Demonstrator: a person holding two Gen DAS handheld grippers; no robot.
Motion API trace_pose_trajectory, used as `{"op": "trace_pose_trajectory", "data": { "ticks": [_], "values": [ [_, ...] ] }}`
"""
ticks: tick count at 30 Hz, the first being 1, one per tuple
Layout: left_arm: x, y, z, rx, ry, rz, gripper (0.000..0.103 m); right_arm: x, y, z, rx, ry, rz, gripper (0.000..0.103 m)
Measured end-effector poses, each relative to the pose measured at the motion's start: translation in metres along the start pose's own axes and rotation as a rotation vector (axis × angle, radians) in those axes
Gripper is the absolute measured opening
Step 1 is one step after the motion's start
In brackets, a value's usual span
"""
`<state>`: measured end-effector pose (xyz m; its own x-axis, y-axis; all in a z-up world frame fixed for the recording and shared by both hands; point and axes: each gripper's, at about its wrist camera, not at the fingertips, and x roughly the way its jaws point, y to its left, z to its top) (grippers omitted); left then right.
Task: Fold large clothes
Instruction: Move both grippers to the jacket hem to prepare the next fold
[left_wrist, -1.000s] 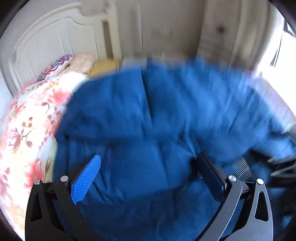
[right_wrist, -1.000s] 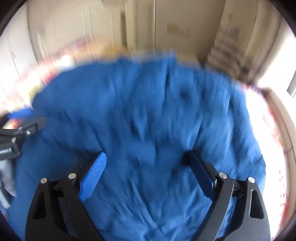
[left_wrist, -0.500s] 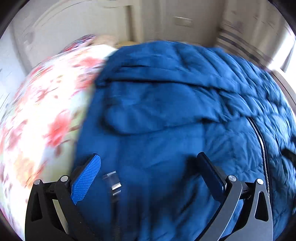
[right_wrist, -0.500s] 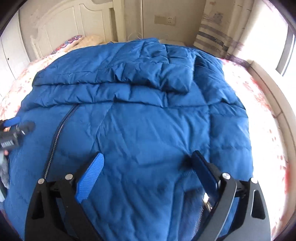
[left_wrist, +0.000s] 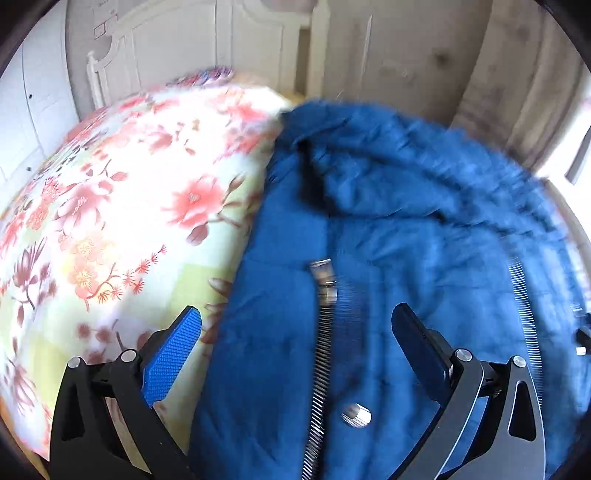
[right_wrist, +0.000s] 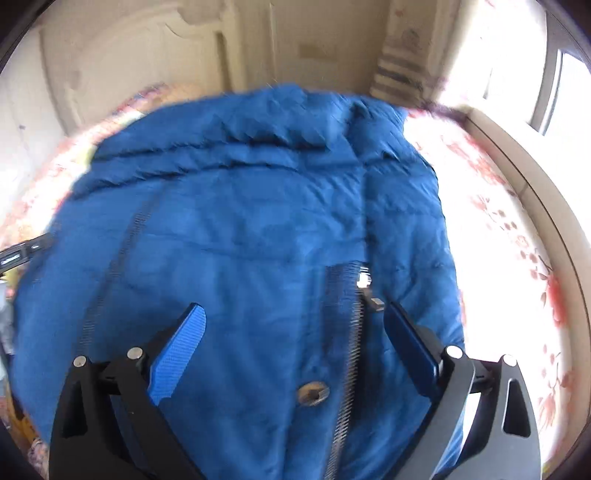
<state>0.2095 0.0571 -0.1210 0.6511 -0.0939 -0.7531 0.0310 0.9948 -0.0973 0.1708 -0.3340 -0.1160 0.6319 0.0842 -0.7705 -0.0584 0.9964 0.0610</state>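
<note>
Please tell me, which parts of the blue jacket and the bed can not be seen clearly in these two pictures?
- Blue jacket: its bottom hem is cut off by the lower edge in both wrist views.
- Jacket's far collar end: smeared by motion blur in the left wrist view.
- Zipper: its lower part is hidden behind the right gripper.
- Flowered bedspread: washed out by window glare in the right wrist view.
- Left gripper: only its open fingers show.

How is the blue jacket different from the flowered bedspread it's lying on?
The blue jacket is one solid colour; the bedspread is pale with pink flowers. The jacket is quilted, wrinkled and carries a zipper and snap; the bedspread lies smooth and plain-surfaced. Both are soft fabric, spread flat on the bed.
</note>
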Motion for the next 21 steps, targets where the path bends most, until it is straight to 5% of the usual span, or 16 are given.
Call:
{"op": "trace_pose_trajectory", "data": {
  "ticks": [5, 8, 13, 16, 19, 21],
  "values": [
    [-0.032, -0.045, -0.032, 0.181, -0.065, -0.097, 0.099, 0.005, 0.041, -0.023, -0.207, 0.061, 0.073, 0.096],
    [-0.006, -0.078, -0.059, 0.385, 0.05, 0.018, 0.099, 0.007, 0.044, -0.028, -0.221, 0.084, 0.023, 0.098],
    [-0.016, -0.066, -0.053, 0.318, 0.04, 0.009, 0.099, -0.02, 0.045, -0.034, -0.193, 0.064, 0.058, 0.098],
    [-0.036, -0.061, -0.066, 0.308, 0.018, -0.069, 0.099, -0.037, 0.052, -0.053, -0.237, 0.055, 0.113, 0.098],
    [-0.031, -0.065, -0.087, 0.373, 0.057, -0.008, 0.099, -0.028, 0.056, -0.075, -0.277, 0.093, 0.074, 0.1],
    [-0.029, -0.055, -0.086, 0.321, 0.062, -0.054, 0.099, -0.031, 0.047, -0.078, -0.235, 0.074, 0.104, 0.1]
  ]
}}
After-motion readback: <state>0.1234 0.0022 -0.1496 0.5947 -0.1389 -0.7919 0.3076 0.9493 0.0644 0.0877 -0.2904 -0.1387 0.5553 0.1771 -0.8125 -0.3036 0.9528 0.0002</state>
